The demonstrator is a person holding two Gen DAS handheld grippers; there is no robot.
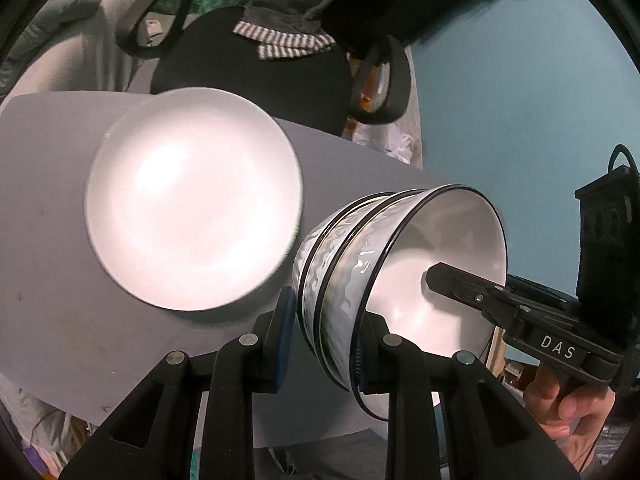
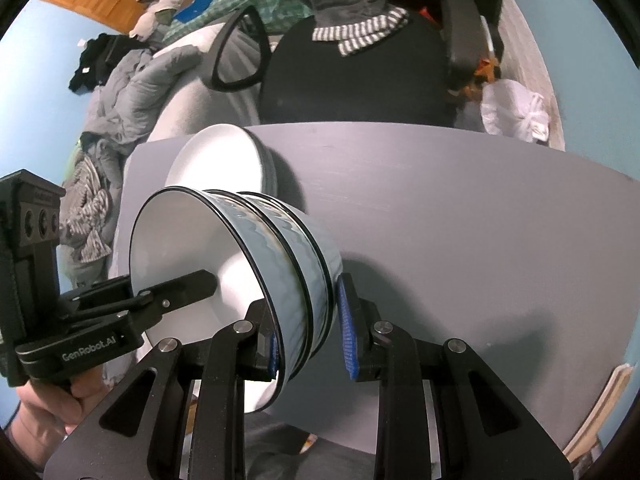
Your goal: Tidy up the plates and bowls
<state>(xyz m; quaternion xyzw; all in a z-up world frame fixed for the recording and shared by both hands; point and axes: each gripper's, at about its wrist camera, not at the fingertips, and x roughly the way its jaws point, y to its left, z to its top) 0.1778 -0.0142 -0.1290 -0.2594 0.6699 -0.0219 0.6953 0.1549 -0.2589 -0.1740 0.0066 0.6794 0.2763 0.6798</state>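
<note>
1. White and glossy inside, with a wavy grey-blue pattern and black rims outside, the stack of bowls (image 1: 360, 280) is carried clear of the grey table (image 1: 60, 300). It looks like three bowls nested together.
2. The left gripper (image 1: 324, 344) is clenched on one side of the stack's wall, one finger outside and one inside the top bowl.
3. The right gripper (image 2: 308, 332) grasps the opposite side the same way, so both hands share the load and neither is nearer.
4. The stack appears tipped, its mouth facing the right gripper in the left wrist view; the fisheye may exaggerate this.
5. The white plate (image 1: 192, 200) lies flat on the table, just beside the stack, on the left gripper's side.
6. My judgement: the coming move turns on levelling the stack and carrying it sideways over the plate.
</note>
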